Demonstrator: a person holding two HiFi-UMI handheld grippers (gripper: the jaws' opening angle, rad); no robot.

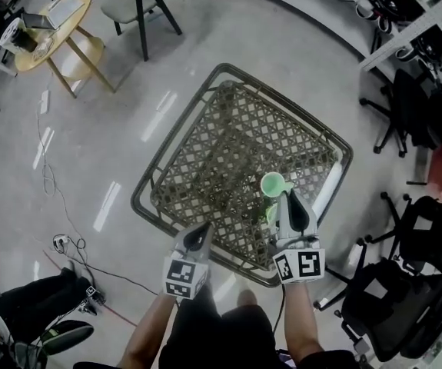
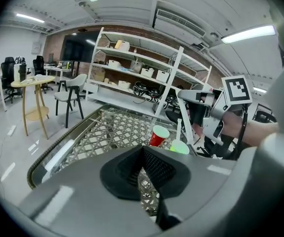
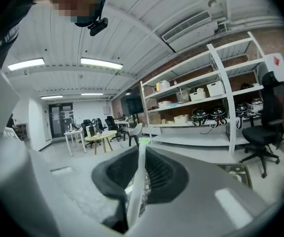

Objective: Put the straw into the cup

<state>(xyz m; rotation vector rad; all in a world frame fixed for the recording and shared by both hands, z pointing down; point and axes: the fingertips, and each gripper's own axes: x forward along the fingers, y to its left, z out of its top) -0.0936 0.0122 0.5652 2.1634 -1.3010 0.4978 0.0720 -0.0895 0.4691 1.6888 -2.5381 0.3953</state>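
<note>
White straw (image 3: pixel 138 179) sits clamped between the pads of the right tool (image 3: pixel 142 149), jaws narrow and pressing on it, straw running up the slot and out past the tips. In the left gripper view the straw (image 2: pixel 180 128) stands nearly upright directly above the green cup (image 2: pixel 179 147); cannot tell whether its lower end is inside the rim. Red cup (image 2: pixel 158 136) stands just beside the green one, on its far-left side in that view, both upright on the woven lattice bench (image 2: pixel 107 132). From the head view, the right tool (image 1: pixel 286 197) hangs over the near-right part of the bench (image 1: pixel 228 144), its tip just beside the green cup (image 1: pixel 274 183). Left tool (image 2: pixel 142 151) has its jaws together with nothing between them; only lattice shows below the pads. In the head view the left tool (image 1: pixel 202 231) is over the near edge of the bench, well apart from the cups.
</note>
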